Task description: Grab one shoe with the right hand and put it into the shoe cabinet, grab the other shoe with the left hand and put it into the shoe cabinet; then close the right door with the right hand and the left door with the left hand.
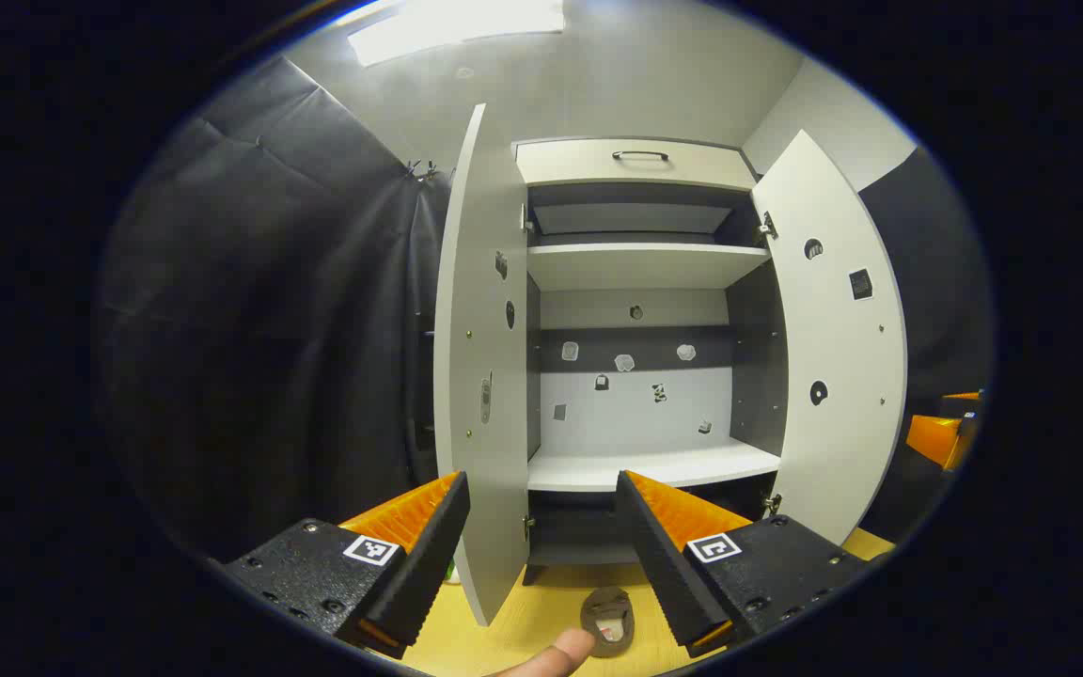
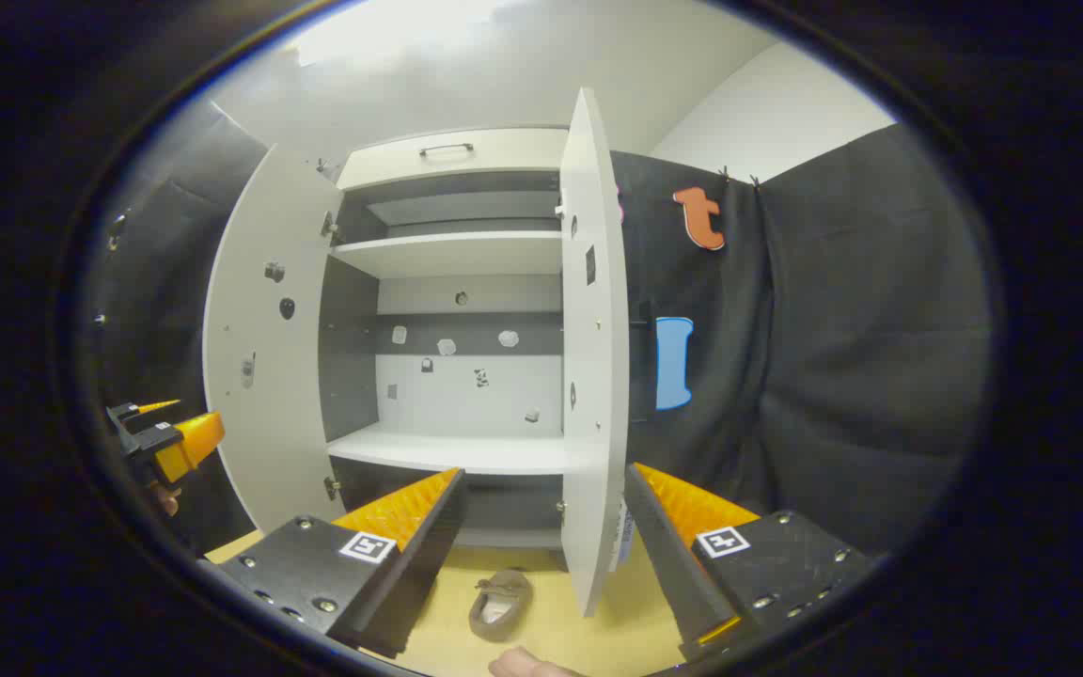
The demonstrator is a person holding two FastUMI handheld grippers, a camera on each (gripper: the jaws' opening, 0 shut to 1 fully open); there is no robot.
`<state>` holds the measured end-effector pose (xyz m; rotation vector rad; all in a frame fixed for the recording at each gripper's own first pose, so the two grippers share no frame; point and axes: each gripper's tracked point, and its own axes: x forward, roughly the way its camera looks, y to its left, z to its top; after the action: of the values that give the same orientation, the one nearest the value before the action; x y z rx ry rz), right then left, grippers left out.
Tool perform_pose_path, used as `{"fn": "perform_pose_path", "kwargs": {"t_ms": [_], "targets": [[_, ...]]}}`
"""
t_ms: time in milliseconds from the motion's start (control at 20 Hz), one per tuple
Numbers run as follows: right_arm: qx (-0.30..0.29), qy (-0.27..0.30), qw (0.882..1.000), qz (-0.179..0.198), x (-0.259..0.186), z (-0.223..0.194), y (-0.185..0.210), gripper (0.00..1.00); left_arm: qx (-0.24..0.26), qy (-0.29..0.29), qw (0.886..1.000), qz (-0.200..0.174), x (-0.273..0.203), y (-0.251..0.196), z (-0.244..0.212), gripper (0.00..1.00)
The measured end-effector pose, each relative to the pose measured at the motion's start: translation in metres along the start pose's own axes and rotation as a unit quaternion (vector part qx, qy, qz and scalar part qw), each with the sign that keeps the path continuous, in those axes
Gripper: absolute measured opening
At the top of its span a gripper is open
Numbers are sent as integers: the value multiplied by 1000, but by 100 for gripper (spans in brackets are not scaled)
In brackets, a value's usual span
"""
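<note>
The white shoe cabinet [image 1: 640, 268] stands ahead with its left door [image 1: 480, 376] and right door [image 1: 833, 357] both swung wide. A brown shoe [image 1: 607, 621] lies on the yellow floor just in front of it, below and between the fingers of my open left gripper [image 1: 541, 478]. In the right gripper view the cabinet [image 2: 452, 254] shows with its left door [image 2: 264, 357] and right door [image 2: 593, 357], and a brown shoe [image 2: 501, 604] lies on the floor under my open right gripper [image 2: 543, 470]. I cannot tell whether it is the same shoe. Neither gripper holds anything.
The right door's edge stands close between the right gripper's fingers. My left gripper [image 2: 165, 442] shows far left, my right gripper [image 1: 941, 437] far right beyond the right door. A fingertip [image 1: 551, 653] pokes in at the bottom. Black cloth hangs on both sides.
</note>
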<state>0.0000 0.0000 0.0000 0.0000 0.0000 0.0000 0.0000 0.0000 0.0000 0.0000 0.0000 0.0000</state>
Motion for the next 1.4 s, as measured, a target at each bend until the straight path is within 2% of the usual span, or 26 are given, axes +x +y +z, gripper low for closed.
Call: {"fn": "perform_pose_path", "kwargs": {"t_ms": [350,400,650,850,900,1000,1200,1400], "targets": [[11,3,1000,-5,7,-13,-6,100,-5,1,1000,-20,-6,-3,-8,96],[12,5,1000,-2,9,-16,-4,98,-5,-2,1000,-21,-6,-2,-5,96],[6,4,1000,11,12,-17,9,100,-5,-19,999,-36,-9,-8,4,96],[-1,12,1000,28,14,-35,27,100,-17,-22,999,-40,-13,-7,1,96],[-4,17,999,31,18,-43,31,98,-20,-20,999,-40,-13,-6,-1,95],[-10,32,999,31,28,-63,37,100,-25,-16,999,-42,-14,-5,-6,96],[-26,64,998,10,53,-115,40,98,-29,-13,998,-47,-17,-5,-14,96],[-26,117,993,23,81,-183,63,100,-27,-9,998,-58,-20,-9,-23,96]]}}
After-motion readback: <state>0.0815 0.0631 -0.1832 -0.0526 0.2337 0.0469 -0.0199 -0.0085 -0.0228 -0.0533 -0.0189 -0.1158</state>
